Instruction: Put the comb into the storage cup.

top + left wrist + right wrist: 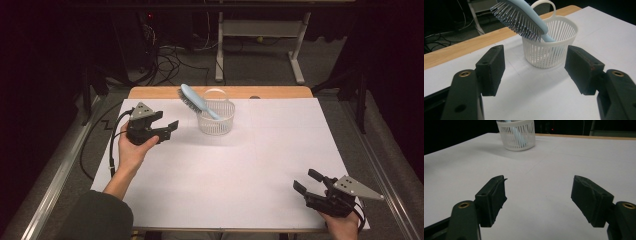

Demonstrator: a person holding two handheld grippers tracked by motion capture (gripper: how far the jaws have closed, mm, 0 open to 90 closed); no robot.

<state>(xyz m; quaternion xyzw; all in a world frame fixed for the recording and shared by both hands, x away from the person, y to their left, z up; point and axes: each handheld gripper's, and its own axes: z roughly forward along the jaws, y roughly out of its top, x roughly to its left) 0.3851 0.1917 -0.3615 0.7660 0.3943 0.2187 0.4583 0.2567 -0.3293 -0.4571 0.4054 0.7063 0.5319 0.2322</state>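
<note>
A light blue hairbrush [196,101] [521,17] stands handle-down in a white slatted basket [216,120] [550,47] [517,135] near the table's far edge, its bristled head leaning out to the left. My left gripper [168,129] [535,68] is held a short way left of the basket, aimed at it, jaws open with nothing between them. At the near right corner my right gripper [307,181] [539,200] rests low over the white sheet, open and empty, pointing toward the basket far ahead.
A white sheet [240,165] covers the table, with a strip of bare wood [160,93] along the far edge. Metal rails run along both sides. Cables [170,60] and a white frame stand [260,35] lie on the floor beyond.
</note>
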